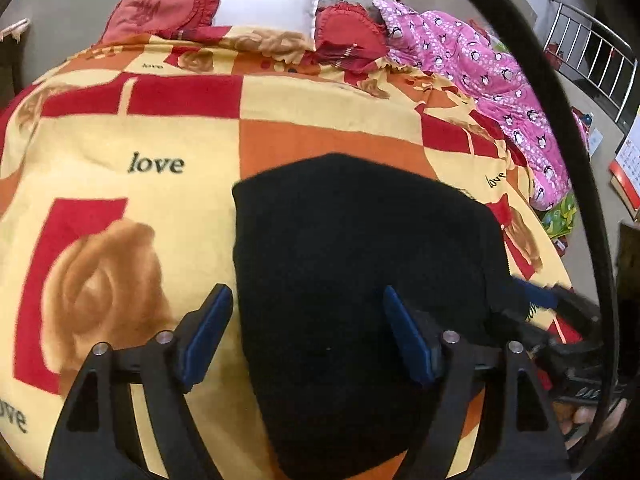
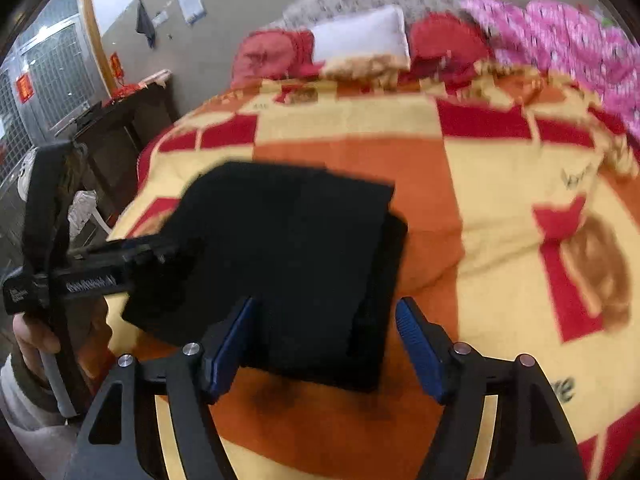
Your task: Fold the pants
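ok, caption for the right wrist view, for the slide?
Open right tool above folded black pants on a patterned blanket; left tool at the pants' left edge.

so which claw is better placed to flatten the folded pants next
Left, probably. The left claw is open right over the black pants; the right claw is open near their edge.

My pants (image 1: pixel 352 264) are matt black cloth, soft and lint-free — they lie on a fuzzy printed blanket (image 1: pixel 120 184). My left gripper (image 1: pixel 308 336) and right gripper (image 2: pixel 324 344) are matt black plastic with ribbed blue pads and shiny metal pins.
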Tool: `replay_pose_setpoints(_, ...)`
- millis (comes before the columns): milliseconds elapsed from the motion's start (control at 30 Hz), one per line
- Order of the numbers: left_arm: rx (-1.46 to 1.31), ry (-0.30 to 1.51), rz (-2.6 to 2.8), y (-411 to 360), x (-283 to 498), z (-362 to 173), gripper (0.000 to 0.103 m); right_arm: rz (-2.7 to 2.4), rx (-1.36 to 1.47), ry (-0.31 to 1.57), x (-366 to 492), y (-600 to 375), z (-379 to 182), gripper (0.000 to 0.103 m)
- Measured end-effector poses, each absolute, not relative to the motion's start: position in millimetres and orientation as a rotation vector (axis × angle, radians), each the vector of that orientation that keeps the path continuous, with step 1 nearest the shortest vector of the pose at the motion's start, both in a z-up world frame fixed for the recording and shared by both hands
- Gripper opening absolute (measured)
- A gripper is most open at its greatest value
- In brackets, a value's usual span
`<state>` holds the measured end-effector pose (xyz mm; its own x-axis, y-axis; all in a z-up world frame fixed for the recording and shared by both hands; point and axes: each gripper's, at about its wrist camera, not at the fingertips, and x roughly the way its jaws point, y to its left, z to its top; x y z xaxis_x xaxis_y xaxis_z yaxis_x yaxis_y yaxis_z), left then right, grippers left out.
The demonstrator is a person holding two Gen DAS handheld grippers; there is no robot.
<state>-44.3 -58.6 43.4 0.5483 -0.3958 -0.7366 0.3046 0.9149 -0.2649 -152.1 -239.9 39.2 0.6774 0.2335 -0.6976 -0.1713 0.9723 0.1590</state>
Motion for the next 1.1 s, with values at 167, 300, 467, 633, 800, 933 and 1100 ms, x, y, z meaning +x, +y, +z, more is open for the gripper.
replay_pose_setpoints(167,-0.097,0.83,-0.355,-53,-50,61,0.077,0.196,0.061,0.715,-157,-239,69,0.072)
replay_pose_setpoints(300,-0.08,0.839,-0.334,-58,-45,60,0.077,0.252,0.112,0.701,-149,-233,75,0.066)
replay_pose_setpoints(467,-0.067,0.842,-0.32,-66,-39,56,0.077,0.272,0.094,0.744,-131,-222,63,0.06)
replay_pose_setpoints(633,-0.043,0.852,-0.325,-77,-31,52,0.077,0.238,0.082,0.8,-110,-227,43,0.06)
replay_pose_setpoints(800,-0.025,0.856,-0.313,-86,-20,47,0.084,0.226,0.127,0.821,-88,-238,27,0.06)
replay_pose_setpoints(933,-0.031,0.859,-0.314,-87,-18,47,0.085,0.22,0.093,0.826,-86,-234,31,0.06)
replay_pose_setpoints(1100,-0.052,0.865,-0.314,-83,-23,50,0.084,0.2,0.076,0.782,-111,-233,52,0.061)
